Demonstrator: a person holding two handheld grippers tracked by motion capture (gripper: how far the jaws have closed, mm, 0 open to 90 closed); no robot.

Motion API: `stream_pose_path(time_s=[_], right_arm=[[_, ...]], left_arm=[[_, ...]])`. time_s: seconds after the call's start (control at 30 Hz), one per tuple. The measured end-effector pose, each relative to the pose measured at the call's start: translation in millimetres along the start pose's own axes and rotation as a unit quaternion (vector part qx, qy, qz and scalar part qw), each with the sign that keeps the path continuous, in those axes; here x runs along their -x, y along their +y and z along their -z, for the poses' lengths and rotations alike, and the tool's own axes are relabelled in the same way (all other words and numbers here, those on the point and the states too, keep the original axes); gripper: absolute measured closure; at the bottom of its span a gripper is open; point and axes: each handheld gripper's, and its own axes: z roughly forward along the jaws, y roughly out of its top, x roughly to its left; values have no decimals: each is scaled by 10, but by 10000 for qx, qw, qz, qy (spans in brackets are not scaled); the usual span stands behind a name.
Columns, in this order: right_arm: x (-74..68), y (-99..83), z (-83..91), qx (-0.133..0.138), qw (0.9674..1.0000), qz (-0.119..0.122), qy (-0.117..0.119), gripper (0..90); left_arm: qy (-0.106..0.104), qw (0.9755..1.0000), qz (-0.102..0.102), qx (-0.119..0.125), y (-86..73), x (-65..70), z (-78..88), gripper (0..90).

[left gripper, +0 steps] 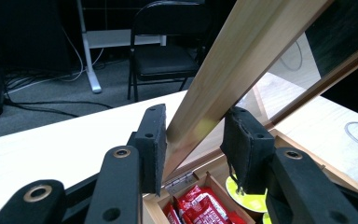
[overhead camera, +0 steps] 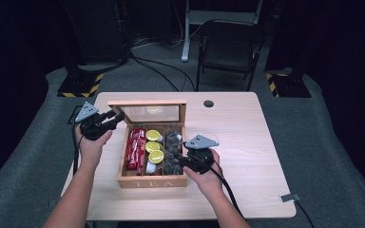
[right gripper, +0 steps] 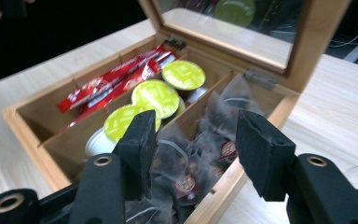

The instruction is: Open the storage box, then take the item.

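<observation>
Wooden and glass-topped, the tea box (overhead camera: 152, 178) sits in the lower middle of the high view, on the near half of the bench (overhead camera: 247, 142). Its lid (overhead camera: 147, 112) stands upright at the back. Three compartments run front to back: red sachets (overhead camera: 135, 147) at the left, yellow-topped pods (overhead camera: 154, 147) in the middle, clear tea bags (right gripper: 200, 158) at the right.

At the left of the high view, the left hand-held gripper (left gripper: 193, 140) has the lid's wooden frame between its pads. One pad lies against the wood and the jaws are closed as far as they go, so it looks to be clamping the lid and keeping it up.

Lower centre in the high view, the right hand-held gripper (right gripper: 193, 149) hangs over the tea-bag compartment with its jaws well apart and nothing between them. The step in hand seems to be picking one tea bag.

To do it well, the lid grip should hold steady. The right jaws would best come straight down astride a single bag near the top of the heap, clear of the divider and the box wall, then close gently so the thin wrapper does not tear or drag its neighbours along.
</observation>
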Motion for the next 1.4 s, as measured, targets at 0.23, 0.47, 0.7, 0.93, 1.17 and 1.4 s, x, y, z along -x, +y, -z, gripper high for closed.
stream_pose_path(time_s=[0.23,0.47,0.7,0.93,1.17,1.4], right_arm=[[-91,-40,-63,-128,9998,116,117,477],[-145,-94,-124,-270,9992,165,238,479],[-178,-142,-153,-371,9986,177,328,481],[-162,-191,-174,-488,9980,93,387,480],[-170,-241,-201,-535,9976,24,431,478],[-217,-270,-252,-613,9970,44,468,470]], left_arm=[[-7,10000,0,-16,-6,-2,2,599],[-28,10000,0,-19,-12,-5,4,597],[-21,10000,28,-43,-26,-8,-10,596],[8,10000,8,-59,-28,-1,-14,597],[14,10000,5,-73,-26,-2,-13,597],[23,10000,-3,-86,-28,2,-14,600]])
